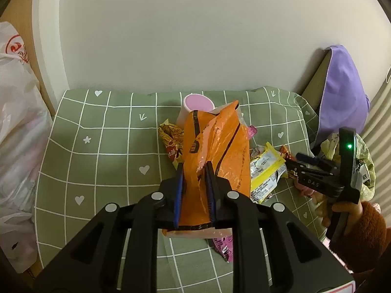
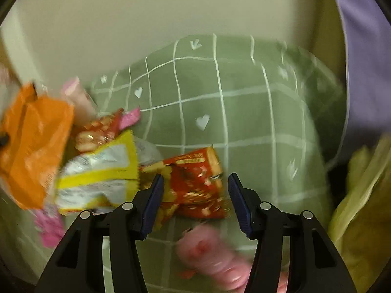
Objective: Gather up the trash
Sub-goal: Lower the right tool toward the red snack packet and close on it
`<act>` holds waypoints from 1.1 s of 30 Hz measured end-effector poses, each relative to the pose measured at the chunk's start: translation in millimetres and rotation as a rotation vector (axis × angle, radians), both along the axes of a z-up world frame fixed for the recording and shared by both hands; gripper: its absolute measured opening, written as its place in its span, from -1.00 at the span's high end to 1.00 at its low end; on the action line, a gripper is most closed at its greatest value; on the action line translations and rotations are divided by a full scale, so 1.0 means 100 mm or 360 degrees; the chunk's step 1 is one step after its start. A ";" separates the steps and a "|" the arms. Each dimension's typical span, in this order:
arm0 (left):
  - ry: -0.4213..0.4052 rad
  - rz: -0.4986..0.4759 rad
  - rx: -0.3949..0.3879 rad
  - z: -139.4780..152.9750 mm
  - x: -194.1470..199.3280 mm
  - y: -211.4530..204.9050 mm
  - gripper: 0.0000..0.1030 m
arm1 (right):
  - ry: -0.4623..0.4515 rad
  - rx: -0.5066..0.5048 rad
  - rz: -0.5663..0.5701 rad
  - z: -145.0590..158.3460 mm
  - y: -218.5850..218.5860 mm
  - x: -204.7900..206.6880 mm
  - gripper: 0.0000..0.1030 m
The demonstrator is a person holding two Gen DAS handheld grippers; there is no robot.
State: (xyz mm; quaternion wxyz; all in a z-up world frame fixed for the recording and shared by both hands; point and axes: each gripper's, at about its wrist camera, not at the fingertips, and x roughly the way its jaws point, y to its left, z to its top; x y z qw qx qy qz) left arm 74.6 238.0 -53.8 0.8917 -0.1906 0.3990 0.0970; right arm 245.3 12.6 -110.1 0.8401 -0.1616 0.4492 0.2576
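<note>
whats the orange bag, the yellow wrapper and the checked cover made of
Orange bag: thin plastic film, glossy and crinkled, slightly see-through; it is pinched in the left tool. Yellow wrapper: probably printed foil-plastic laminate, shiny with a zigzag sealed edge. Green checked cover: matte woven fabric, soft folds at its edges.

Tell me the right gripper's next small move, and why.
Probably close the right gripper on the red snack wrapper: its open fingers already straddle it on the green checked cloth, while the left gripper holds the orange bag beside it.
</note>
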 end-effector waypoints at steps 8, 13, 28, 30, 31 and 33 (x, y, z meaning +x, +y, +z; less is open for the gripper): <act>-0.0014 -0.0003 0.0025 0.02 0.00 -0.03 0.70 | 0.0029 0.0222 -0.0206 0.36 -0.33 -0.03 0.00; -0.0026 0.0008 0.0012 0.00 0.01 0.00 0.70 | 0.0283 0.0404 -0.0331 0.24 -0.44 -0.10 0.00; 0.0023 0.0051 -0.0137 -0.23 0.00 0.11 0.70 | 0.0168 0.0254 -0.0197 0.13 0.02 0.09 0.01; 0.0015 0.0063 -0.0169 -0.26 0.01 0.13 0.70 | 0.0140 0.0254 -0.0205 0.22 -0.04 -0.02 0.01; 0.0014 0.0065 -0.0175 -0.27 0.01 0.14 0.70 | 0.0158 0.0277 -0.0209 0.23 -0.08 -0.08 0.01; 0.0012 0.0065 -0.0183 -0.28 0.03 0.14 0.70 | 0.0194 0.0261 -0.0184 0.19 -0.11 -0.16 0.01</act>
